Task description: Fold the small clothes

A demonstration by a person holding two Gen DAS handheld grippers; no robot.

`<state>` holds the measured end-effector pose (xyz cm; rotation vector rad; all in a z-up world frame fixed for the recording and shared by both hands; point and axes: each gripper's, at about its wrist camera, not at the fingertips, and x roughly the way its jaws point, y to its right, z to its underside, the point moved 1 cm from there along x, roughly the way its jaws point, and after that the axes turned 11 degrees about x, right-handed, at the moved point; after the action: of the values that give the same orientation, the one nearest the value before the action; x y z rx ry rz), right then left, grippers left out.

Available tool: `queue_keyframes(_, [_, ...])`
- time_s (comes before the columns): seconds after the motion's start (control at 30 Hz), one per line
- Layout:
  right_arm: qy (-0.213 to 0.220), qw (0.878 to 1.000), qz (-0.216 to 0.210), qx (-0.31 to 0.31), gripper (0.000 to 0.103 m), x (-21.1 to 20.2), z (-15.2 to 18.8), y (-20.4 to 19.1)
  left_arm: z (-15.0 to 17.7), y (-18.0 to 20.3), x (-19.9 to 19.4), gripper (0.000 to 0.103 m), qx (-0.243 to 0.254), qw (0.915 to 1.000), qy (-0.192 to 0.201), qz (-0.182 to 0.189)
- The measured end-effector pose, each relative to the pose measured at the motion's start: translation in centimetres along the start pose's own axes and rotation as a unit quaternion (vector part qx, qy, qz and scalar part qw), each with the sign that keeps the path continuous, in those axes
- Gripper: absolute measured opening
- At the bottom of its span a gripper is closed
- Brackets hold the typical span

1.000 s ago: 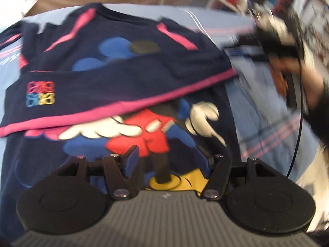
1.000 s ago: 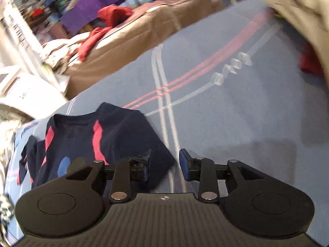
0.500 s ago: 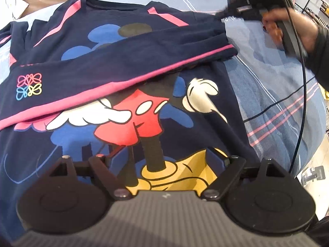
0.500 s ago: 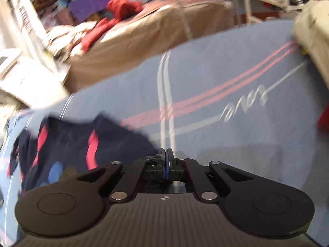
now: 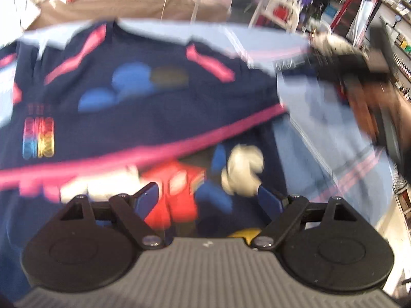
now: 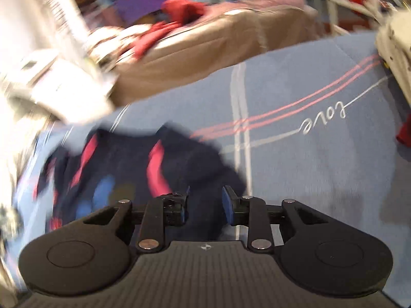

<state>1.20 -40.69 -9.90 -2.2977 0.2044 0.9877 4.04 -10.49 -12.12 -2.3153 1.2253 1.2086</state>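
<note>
A navy child's shirt (image 5: 159, 107) with pink stripes and a cartoon print lies on the blue bedsheet (image 5: 321, 148), one sleeve folded across its chest. My left gripper (image 5: 209, 199) is open above the print's red shorts, holding nothing. My right gripper (image 6: 204, 202) is open over the shirt's right shoulder corner (image 6: 195, 159) and shows in the left wrist view (image 5: 359, 69) at the upper right, blurred. Both views are motion-blurred.
A brown-covered sofa or bed (image 6: 205, 48) with red clothes (image 6: 179, 10) stands behind. A cream garment pile (image 6: 395, 46) lies at the sheet's right edge. The sheet (image 6: 321, 169) has pink stripes and the word "love". Shelves (image 5: 400, 38) are at the far right.
My right gripper was shut half a second ago and has opened, letting go of the shirt's shoulder corner. My left gripper has moved forward over the print and stays open.
</note>
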Motion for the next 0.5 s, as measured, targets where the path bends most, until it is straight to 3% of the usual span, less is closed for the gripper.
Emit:
queue_keyframes(0.1, [0.01, 0.994, 0.015, -0.104, 0.048, -2.0, 4.5, -1.1, -4.0, -0.9, 1.3, 0.085, -0.002, 0.9998, 0.022, 0.0])
queue_keyframes(0.17, [0.037, 0.982, 0.05, -0.177, 0.046, -2.5, 7.2, -1.8, -7.3, -1.2, 2.7, 0.084, -0.008, 0.9995, 0.029, 0.007])
queue_keyframes(0.23, [0.046, 0.974, 0.052, -0.215, 0.045, -2.4, 8.8, -1.9, -10.7, -0.7, 4.2, 0.084, 0.007, 0.9988, 0.037, 0.03])
queue_keyframes(0.33, [0.029, 0.967, 0.061, -0.246, 0.039, -1.0, 10.0, -1.8, -15.2, 0.9, 7.6, 0.083, 0.067, 0.9925, 0.016, 0.101])
queue_keyframes(0.4, [0.051, 0.963, 0.059, -0.257, 0.04, -0.8, 10.2, -1.8, -17.0, 2.7, 9.3, 0.083, 0.133, 0.986, 0.009, 0.101])
queue_keyframes(0.5, [0.072, 0.957, 0.079, -0.271, 0.042, -0.5, 10.0, -1.8, -18.2, 5.3, 11.4, 0.081, 0.25, 0.9625, 0.007, 0.105])
